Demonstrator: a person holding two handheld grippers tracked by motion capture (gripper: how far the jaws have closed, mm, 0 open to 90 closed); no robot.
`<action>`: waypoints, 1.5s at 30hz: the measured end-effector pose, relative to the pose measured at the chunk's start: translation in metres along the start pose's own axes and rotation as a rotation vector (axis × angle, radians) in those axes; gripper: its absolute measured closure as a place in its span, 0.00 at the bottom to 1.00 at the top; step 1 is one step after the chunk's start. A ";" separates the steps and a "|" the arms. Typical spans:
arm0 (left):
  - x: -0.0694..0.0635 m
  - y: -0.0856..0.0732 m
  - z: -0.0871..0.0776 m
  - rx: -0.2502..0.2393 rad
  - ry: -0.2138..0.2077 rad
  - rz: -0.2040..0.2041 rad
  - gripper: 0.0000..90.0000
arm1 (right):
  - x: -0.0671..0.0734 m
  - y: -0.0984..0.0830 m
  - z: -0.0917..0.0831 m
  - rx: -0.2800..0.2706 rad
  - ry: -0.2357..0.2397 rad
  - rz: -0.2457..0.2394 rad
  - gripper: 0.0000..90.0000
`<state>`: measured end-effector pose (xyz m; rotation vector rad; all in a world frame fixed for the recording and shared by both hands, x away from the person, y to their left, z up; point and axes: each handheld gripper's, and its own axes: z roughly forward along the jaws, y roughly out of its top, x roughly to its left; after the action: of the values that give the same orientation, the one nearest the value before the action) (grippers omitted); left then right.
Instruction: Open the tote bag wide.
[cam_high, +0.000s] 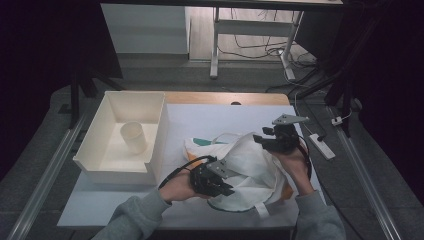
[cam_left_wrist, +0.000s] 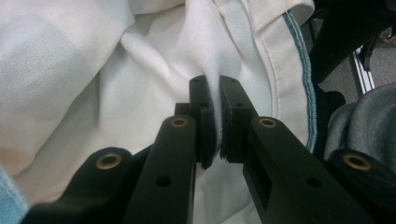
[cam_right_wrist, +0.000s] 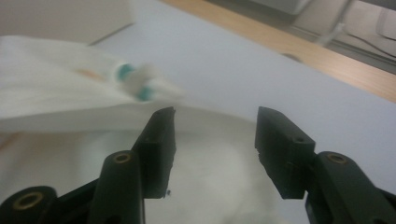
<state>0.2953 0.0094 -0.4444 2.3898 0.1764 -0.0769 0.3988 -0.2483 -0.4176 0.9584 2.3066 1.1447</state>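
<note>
A crumpled white cloth garment (cam_high: 245, 167) with teal stitched edging lies in the middle of the white table. My left gripper (cam_high: 220, 187) sits at its near left side, shut on a pinched fold of the white fabric (cam_left_wrist: 215, 100), which runs up between the two pads. My right gripper (cam_high: 267, 140) hovers over the cloth's far right part, open, with nothing between its fingers (cam_right_wrist: 161, 135); the cloth (cam_right_wrist: 70, 102) and a teal-marked bunch of it lie just beyond them.
A white open box (cam_high: 152, 145) stands at the left of the table with a pale cup (cam_high: 133, 136) inside. The table's wooden far edge (cam_high: 225, 98) runs behind. A white power strip (cam_high: 322, 146) lies off the right side.
</note>
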 end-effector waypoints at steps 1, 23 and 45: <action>0.000 0.000 0.000 0.001 0.000 0.000 0.93 | 0.007 0.001 -0.005 0.007 0.031 -0.017 0.51; 0.004 -0.008 0.011 0.013 -0.012 -0.048 0.93 | 0.071 -0.027 0.036 0.267 0.191 -0.196 0.44; 0.006 -0.011 0.010 -0.008 -0.012 -0.072 0.93 | 0.069 -0.034 0.041 0.356 0.104 -0.338 0.96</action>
<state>0.2998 0.0115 -0.4595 2.3742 0.2562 -0.1242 0.3620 -0.1907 -0.4718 0.5940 2.6836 0.6747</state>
